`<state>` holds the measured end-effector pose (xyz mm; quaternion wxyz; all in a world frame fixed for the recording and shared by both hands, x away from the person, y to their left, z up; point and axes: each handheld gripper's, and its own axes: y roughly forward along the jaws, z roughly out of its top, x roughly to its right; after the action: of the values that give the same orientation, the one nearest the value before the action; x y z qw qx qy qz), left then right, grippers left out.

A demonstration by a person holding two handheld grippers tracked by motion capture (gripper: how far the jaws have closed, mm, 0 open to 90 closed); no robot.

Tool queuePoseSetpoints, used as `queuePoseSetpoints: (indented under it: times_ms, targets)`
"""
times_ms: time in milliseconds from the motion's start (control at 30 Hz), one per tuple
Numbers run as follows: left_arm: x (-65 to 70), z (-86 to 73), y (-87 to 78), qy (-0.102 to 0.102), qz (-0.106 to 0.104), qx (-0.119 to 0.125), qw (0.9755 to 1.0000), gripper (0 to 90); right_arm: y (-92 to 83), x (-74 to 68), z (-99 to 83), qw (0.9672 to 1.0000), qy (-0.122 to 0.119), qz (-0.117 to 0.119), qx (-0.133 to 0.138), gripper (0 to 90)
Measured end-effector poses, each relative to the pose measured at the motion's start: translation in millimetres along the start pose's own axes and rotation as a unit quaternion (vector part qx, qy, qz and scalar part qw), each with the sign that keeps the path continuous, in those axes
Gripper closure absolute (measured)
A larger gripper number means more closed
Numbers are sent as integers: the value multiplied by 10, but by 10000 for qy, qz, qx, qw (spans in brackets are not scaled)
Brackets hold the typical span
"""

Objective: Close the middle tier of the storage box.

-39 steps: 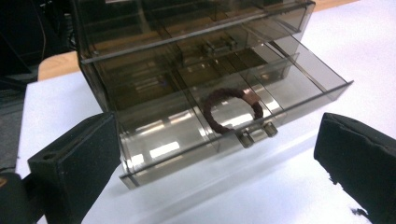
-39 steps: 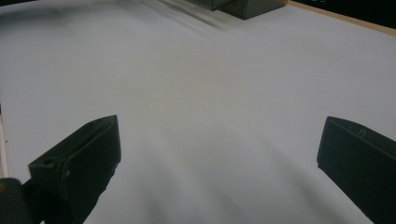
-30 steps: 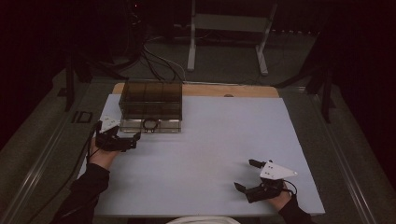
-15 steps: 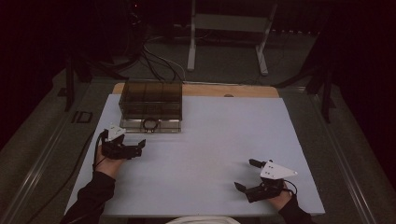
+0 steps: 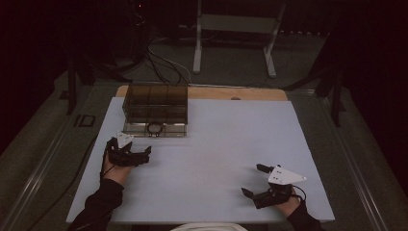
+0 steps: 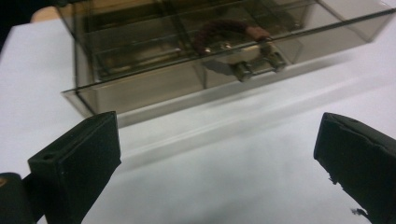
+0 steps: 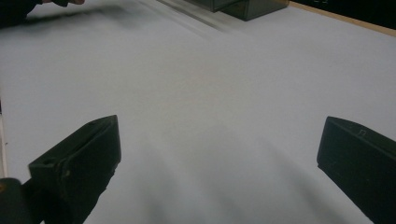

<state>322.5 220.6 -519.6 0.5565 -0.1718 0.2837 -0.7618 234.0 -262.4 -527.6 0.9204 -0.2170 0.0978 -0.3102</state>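
A smoky see-through box (image 5: 155, 103) with inner compartments stands at the back left of the white table (image 5: 221, 144). A dark ring handle (image 5: 155, 127) lies at its front. Up close in the left gripper view, the box (image 6: 140, 56) has a brown loop handle (image 6: 231, 32) on a metal fitting. My left gripper (image 5: 143, 155) rests on the table just in front of the box, open and empty, its jaws (image 6: 219, 140) spread wide toward the box front. My right gripper (image 5: 253, 179) lies near the front right edge, open with nothing in it, facing bare table (image 7: 219, 149).
A wooden strip (image 5: 231, 94) runs along the table's far edge. Cables (image 5: 159, 67) and a metal stand (image 5: 235, 43) sit on the floor beyond. A corner of the box (image 7: 233, 7) shows far off in the right gripper view.
My left gripper has drawn back from the box front toward the person, staying open. The right gripper has not moved.
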Motion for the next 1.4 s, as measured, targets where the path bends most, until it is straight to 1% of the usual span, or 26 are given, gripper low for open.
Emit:
queuePoseSetpoints:
  times_ms: [100,133,167,200,233,267,300,367,500,533,567,633,667,733,767,800,933,1000,1033,1100,1167,1200,1233,1267,1300,1400]
  targets:
    - [-3,-5,17,-14,59,-94,9999,21,1,-1,0,10000,1,5,2,0]
    - [-3,-8,31,18,62,-175,9998,21,0,-5,1,10000,-8,3,-13,0]
    - [-5,-12,45,26,-7,-248,9997,21,0,-5,1,10000,-8,3,-13,0]
    - [4,-16,70,43,-30,-388,9992,21,0,-3,0,10000,-9,1,-9,0]
    - [4,-16,70,43,-30,-388,9992,21,1,-2,0,10000,0,3,-6,0]
    - [21,-17,88,124,24,-448,9989,21,2,-2,0,10000,5,5,-6,0]
    - [21,-17,88,124,24,-448,9989,21,4,-3,-1,10000,4,2,-10,0]
    - [27,-16,108,177,144,-524,9984,21,5,-5,0,10000,2,7,-15,0]
    - [11,-32,102,130,239,-472,9985,78,2,-10,1,10000,-30,2,-25,0]
    - [8,-33,86,130,318,-389,9987,124,2,-10,0,10000,-30,3,-26,0]
    - [2,-30,78,117,335,-354,9987,152,2,-11,1,10000,-28,6,-30,0]
    - [-7,-32,67,141,290,-306,9990,194,3,-14,0,10000,-34,10,-46,0]
    - [-5,-38,61,164,320,-277,9990,234,4,-15,0,10000,-43,14,-51,0]
    - [-5,-40,57,181,322,-274,9989,310,4,-17,0,10000,-45,10,-59,0]
    - [7,-42,50,236,381,-235,9987,310,4,-17,0,10000,-49,6,-61,0]
    - [12,-41,49,233,419,-218,9986,391,2,-18,0,10000,-55,16,-52,0]
    - [15,-43,51,290,481,-184,9983,505,-5,-14,-2,10000,-35,3,-47,0]
    - [18,-49,56,430,436,-235,9978,566,-5,-11,-2,10000,-42,-5,-45,0]
    - [25,-54,55,501,489,-231,9973,584,-4,-11,-2,10000,-41,-3,-48,0]
    - [31,-51,56,551,420,-238,9973,647,-3,-14,-3,10000,-43,-5,-56,0]
    - [33,-48,57,579,448,-245,9970,689,-3,-14,-2,10000,-43,-4,-52,0]
    - [28,-44,55,585,361,-216,9974,723,-4,-14,-2,10000,-35,-5,-50,0]
    - [28,-44,55,585,361,-216,9974,737,-4,-14,-2,10000,-35,-5,-50,0]
    - [15,-40,55,546,281,-221,9979,757,-4,-14,-3,10000,-33,-1,-54,0]
    - [15,-40,55,546,281,-221,9979,793,-4,-14,-3,10000,-33,-1,-54,0]
    - [-16,-30,60,422,176,-208,9987,866,-1,-16,-3,10000,-41,-4,-59,0]
